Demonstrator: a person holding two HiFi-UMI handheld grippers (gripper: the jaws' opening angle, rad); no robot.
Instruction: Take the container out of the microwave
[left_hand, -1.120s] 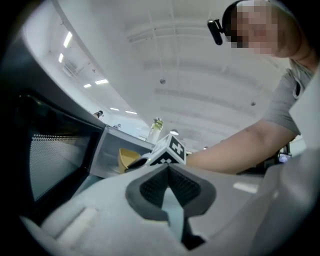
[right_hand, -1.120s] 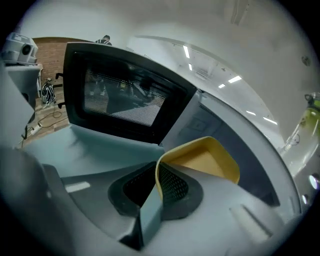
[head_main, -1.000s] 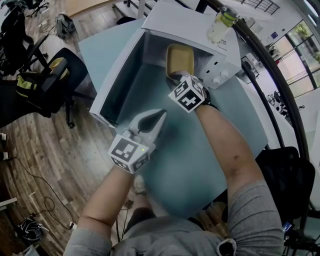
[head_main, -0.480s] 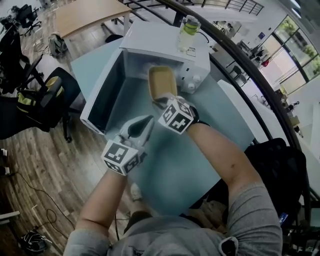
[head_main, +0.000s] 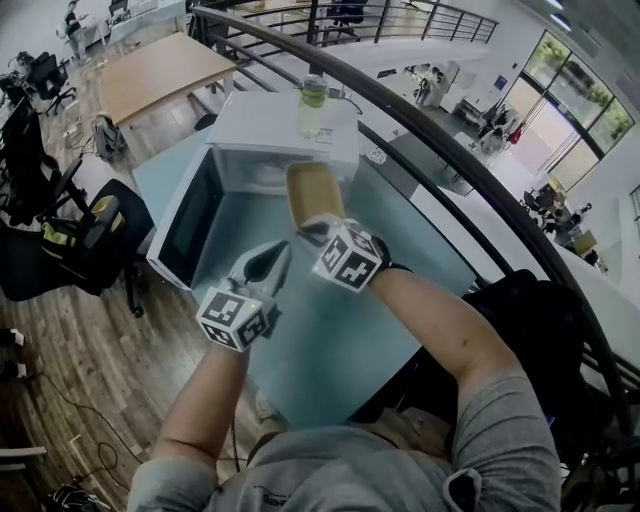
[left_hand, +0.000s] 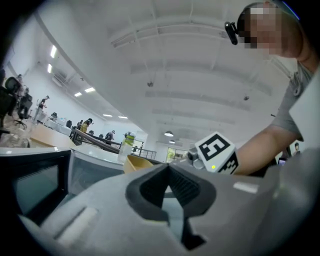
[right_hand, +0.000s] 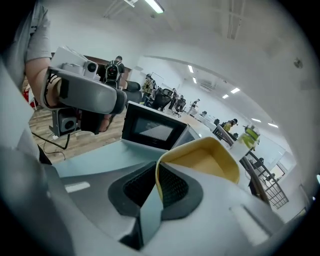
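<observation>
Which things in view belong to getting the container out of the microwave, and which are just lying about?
Part of the job:
- yellow container, clamped in the right gripper
- microwave, door open

Lying about:
- bottle on top of the microwave
- office chair
- wooden desk

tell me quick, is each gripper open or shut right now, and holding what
Left gripper: shut, nothing between its jaws.
Right gripper: shut on the rim of the yellow container.
</observation>
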